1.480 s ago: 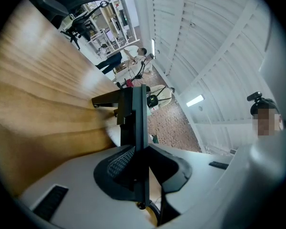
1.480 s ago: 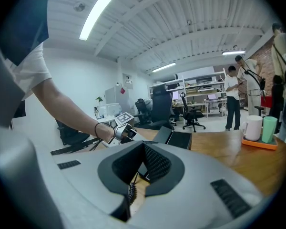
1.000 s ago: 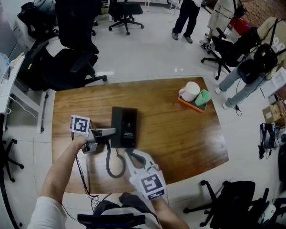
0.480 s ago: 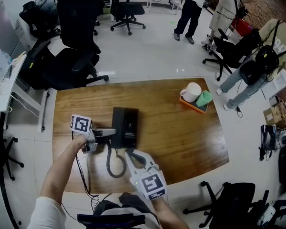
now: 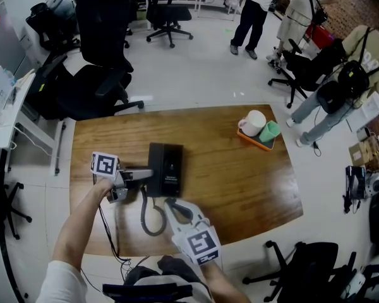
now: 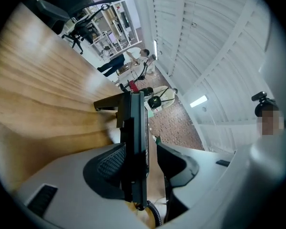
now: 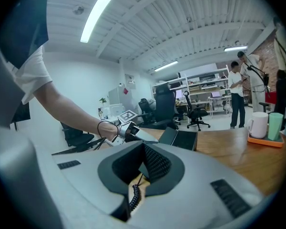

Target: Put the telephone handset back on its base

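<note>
Two cubes point(image 5: 105, 164) point(image 5: 201, 245) bear square markers; left gripper point(image 5: 146, 175) just opened around handset point(image 6: 136, 128).

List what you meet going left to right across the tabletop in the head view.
left gripper, jaws just opened, with the handset between them → telephone base → white mug → green cup

Handset point(image 5: 156, 167) and base point(image 5: 172, 169), black on black from overhead, I can't separate them; coiled cord point(image 7: 134, 198) vanishes beneath my right claw point(image 7: 143, 149).
</note>
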Demonstrator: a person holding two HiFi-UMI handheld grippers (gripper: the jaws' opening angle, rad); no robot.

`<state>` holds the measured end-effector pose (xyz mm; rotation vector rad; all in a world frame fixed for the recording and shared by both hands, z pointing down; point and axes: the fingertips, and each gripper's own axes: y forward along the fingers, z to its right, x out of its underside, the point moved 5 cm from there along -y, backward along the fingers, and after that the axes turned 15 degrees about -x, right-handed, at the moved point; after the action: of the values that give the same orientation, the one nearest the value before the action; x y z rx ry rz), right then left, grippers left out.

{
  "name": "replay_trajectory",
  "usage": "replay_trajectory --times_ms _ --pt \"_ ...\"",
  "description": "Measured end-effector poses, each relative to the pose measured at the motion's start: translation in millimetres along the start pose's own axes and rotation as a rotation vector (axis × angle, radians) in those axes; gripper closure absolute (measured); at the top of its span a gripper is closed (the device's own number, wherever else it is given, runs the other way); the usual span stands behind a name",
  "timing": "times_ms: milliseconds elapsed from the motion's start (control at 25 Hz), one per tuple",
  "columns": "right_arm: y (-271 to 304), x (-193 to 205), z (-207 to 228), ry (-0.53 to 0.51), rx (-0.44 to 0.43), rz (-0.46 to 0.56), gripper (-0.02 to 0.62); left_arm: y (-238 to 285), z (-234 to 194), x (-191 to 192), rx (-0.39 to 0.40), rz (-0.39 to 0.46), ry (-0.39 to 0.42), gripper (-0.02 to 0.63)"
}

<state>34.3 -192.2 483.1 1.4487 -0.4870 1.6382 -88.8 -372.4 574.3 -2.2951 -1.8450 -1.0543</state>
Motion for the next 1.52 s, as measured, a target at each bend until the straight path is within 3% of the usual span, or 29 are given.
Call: replay_trajectory --times_ms 160,240,560,760,920,1040,1160,1320,1400,1520 --pt "0 0 1 -0.002 0.000 -0.001 0.591 1 4 -2 0.001 -0.013 0.028 0.419" --pt "-1 0 1 0.001 0.003 -0.001 0.591 2 4 -2 0.000 -0.011 0.034 0.537" --pt "-2 10 4 -0.032 -0.008 -0.028 0.591 3 -2 -1 0.014 -0.009 0.020 0.541" --pt "-1 3 2 0.006 0.003 -0.008 0.591 4 -5 -1 0.018 -0.011 -0.002 0.538" --pt "-1 2 2 0.006 0.002 -0.005 0.591 5 -8 1 -0.005 -0.013 0.000 0.460" --pt "-2 5 3 -0.011 -0.002 -0.015 0.591 4 -9 3 -0.018 -0.020 -0.030 0.454" --pt "-3 5 3 -0.012 -0.001 -0.016 0.591 5 -10 0 -0.010 -0.011 0.025 0.439" --pt "-5 4 2 0.010 0.006 -0.009 0.591 4 -10 2 0.018 -0.015 -0.017 0.457" --pt "-5 5 3 0.014 0.007 -0.012 0.591 4 -8 2 0.034 -0.016 -0.028 0.543" --pt "-6 7 3 0.017 0.008 -0.019 0.591 5 -7 3 0.062 -0.012 -0.044 0.548"
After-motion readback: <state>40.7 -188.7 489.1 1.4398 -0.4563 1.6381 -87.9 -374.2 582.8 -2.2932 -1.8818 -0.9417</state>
